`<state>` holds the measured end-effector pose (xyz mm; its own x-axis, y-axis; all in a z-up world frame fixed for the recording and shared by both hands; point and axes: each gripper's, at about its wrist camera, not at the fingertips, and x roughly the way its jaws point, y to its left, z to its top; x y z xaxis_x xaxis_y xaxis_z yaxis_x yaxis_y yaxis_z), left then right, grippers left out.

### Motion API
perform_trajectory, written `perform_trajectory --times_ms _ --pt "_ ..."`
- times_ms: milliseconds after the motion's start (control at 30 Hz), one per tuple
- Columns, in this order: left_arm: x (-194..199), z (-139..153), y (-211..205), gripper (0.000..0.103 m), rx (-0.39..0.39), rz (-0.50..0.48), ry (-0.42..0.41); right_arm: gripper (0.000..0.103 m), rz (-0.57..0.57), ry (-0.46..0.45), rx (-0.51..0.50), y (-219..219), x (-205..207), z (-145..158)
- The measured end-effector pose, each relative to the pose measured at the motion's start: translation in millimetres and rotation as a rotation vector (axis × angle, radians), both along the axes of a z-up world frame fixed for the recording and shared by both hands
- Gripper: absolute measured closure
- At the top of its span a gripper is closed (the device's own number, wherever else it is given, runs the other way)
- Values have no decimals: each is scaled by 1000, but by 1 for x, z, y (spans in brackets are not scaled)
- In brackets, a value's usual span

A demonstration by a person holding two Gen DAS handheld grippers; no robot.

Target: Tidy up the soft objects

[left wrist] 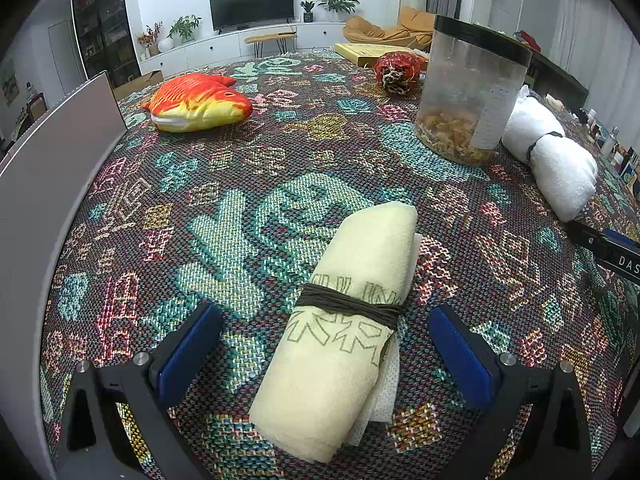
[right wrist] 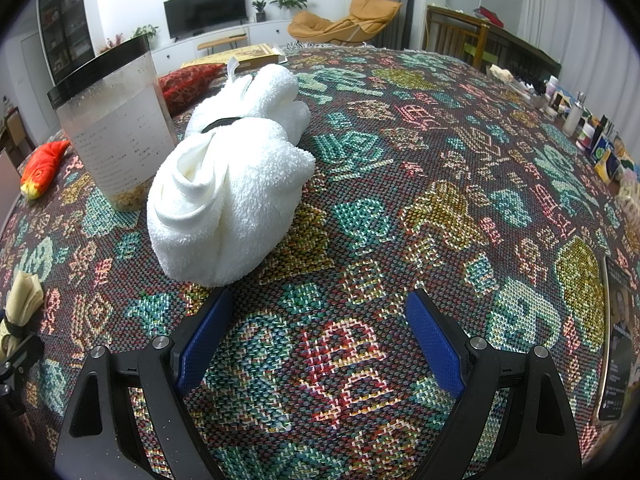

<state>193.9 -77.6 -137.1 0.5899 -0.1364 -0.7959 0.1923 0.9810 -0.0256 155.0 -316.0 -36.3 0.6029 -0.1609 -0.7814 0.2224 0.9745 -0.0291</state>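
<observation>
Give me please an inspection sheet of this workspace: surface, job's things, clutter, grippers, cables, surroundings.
Surface: table under a woven patterned cloth.
Job's things: cream rolled towel tied with dark string, lying between the open left gripper fingers; white rolled towel with a black band; plush fish; red fabric bundle.
Clutter: clear jar with black lid, flat box, small bottles at the far edge.
Grippers: right gripper open, over bare cloth.
Cables: nothing seen.
Surroundings: television, plants, orange chair.

White letters "DAS" on the black gripper body (left wrist: 616, 250)
</observation>
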Motion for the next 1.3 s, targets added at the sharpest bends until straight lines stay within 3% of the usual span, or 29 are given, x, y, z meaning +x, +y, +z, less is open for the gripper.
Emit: perform_trajectory --times_ms 567,867,933,967,1067,1167,1233,1300 --pt "-1 2 -5 1 25 -14 35 13 0 0 0 0 0 0" --pt "6 9 -12 22 39 -82 66 13 42 33 37 -4 2 4" --pt "7 13 -13 51 29 -106 60 15 32 -23 98 -11 -9 21" --pt "7 14 -14 55 34 -107 58 14 24 -75 107 -12 -15 35" --pt "6 15 -14 59 23 -96 57 12 125 -107 115 1 3 64" --pt "2 19 -9 60 -53 -72 69 13 213 -31 130 14 48 61" --pt "-5 25 -2 60 -105 -56 75 21 223 86 96 17 76 37" --pt "-13 32 5 60 -143 -49 72 55 210 137 50 12 81 22"
